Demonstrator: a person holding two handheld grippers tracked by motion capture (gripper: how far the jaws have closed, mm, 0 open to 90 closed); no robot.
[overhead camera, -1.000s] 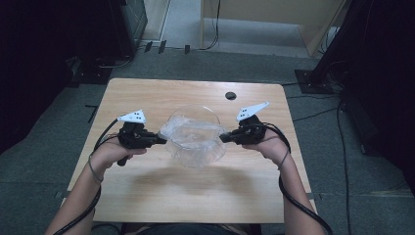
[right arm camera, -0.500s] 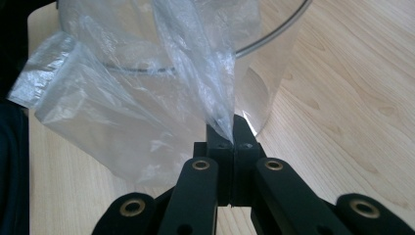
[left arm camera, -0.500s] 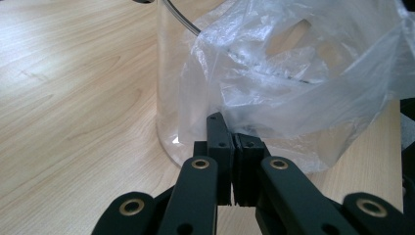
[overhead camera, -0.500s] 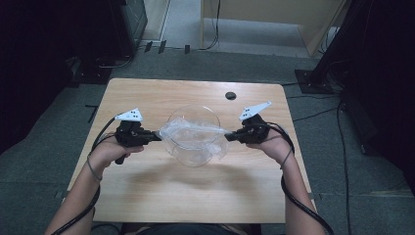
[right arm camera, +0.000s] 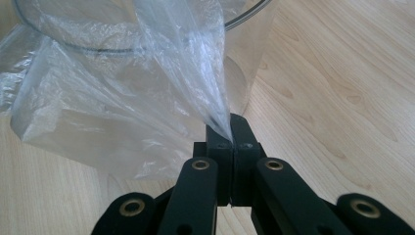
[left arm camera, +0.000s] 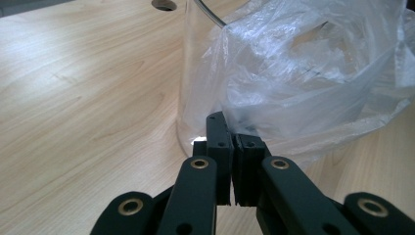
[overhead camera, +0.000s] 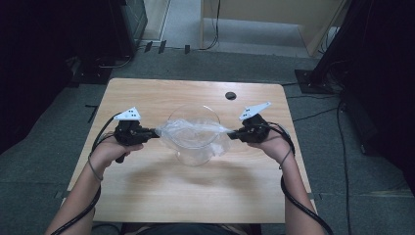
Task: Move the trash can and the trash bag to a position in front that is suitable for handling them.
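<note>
A clear glass cylinder (overhead camera: 195,147) stands upright in the middle of the wooden table (overhead camera: 195,196). A thin clear plastic bag (overhead camera: 193,133) is stretched across its open top and hangs down its near side. My left gripper (overhead camera: 155,133) is shut on the bag's left edge (left arm camera: 254,120), just left of the glass (left arm camera: 195,98). At the glass's right side my right gripper (overhead camera: 230,134) is shut on the bag's right edge, which is pulled to a point (right arm camera: 222,125) at its jaws. The glass rim (right arm camera: 147,49) shows behind the bag (right arm camera: 122,112) in the right gripper view.
A small dark round hole (overhead camera: 230,95) sits in the table near its far edge. Beyond the table are grey carpet, dark equipment stands (overhead camera: 127,24) and a light wooden cabinet (overhead camera: 274,24). Cables (overhead camera: 293,196) trail from both grippers toward the near edge.
Both grippers have moved apart, left going left and right going right, pulling the bag tauter over the glass. Both stay shut on the bag.
</note>
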